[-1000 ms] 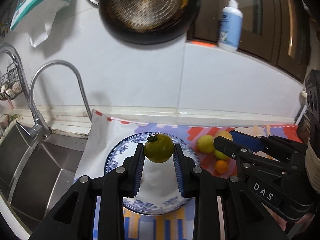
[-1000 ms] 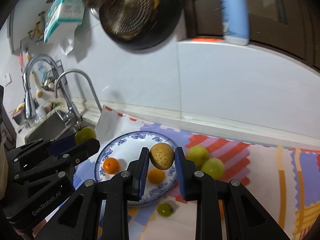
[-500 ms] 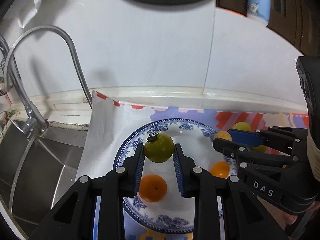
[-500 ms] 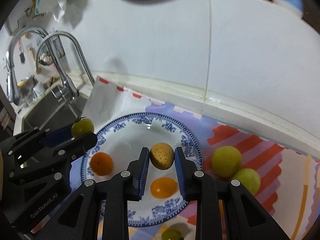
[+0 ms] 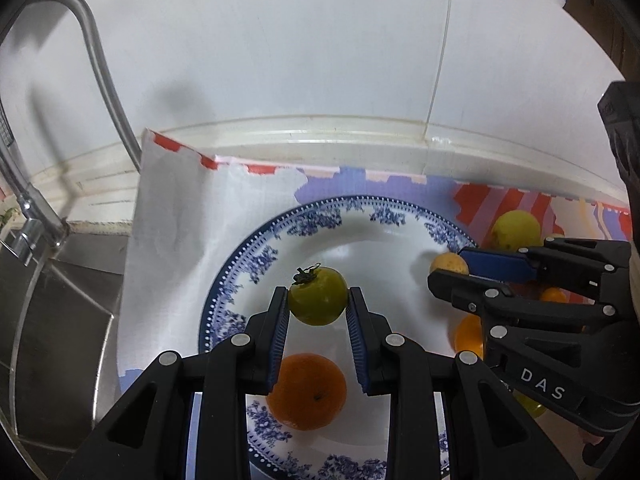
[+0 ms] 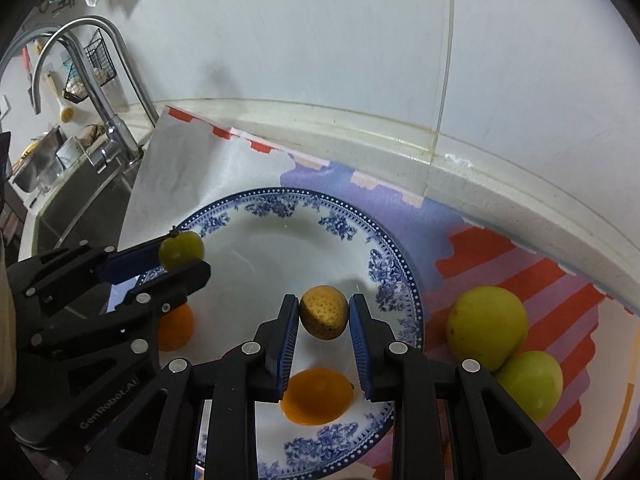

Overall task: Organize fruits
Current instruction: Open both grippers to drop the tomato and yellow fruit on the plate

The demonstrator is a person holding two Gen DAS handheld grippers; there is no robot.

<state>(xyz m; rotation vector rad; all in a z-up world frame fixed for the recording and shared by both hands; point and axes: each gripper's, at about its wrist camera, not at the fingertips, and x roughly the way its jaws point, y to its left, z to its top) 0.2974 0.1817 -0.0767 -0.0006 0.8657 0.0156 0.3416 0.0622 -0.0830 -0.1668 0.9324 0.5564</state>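
White tiled wall, steel sink and a striped cloth on the worktop frame the scene. Nearest, the left gripper [image 5: 318,320] has its jaws clenched on a small green stemmed tomato [image 5: 318,295]; the right gripper [image 6: 324,330] grips a speckled yellow-brown round fruit [image 6: 324,311]. Both have come down low over the blue-and-white patterned porcelain plate [image 6: 394,276] compared with a second ago, so release onto it looks imminent. On the plate beneath sit a glossy orange mandarin [image 5: 306,392] and a smaller orange kumquat [image 6: 318,398]. Beyond the plate's right rim, two smooth yellow-green round fruits [image 6: 486,326] touch on the cloth, awaiting collection.
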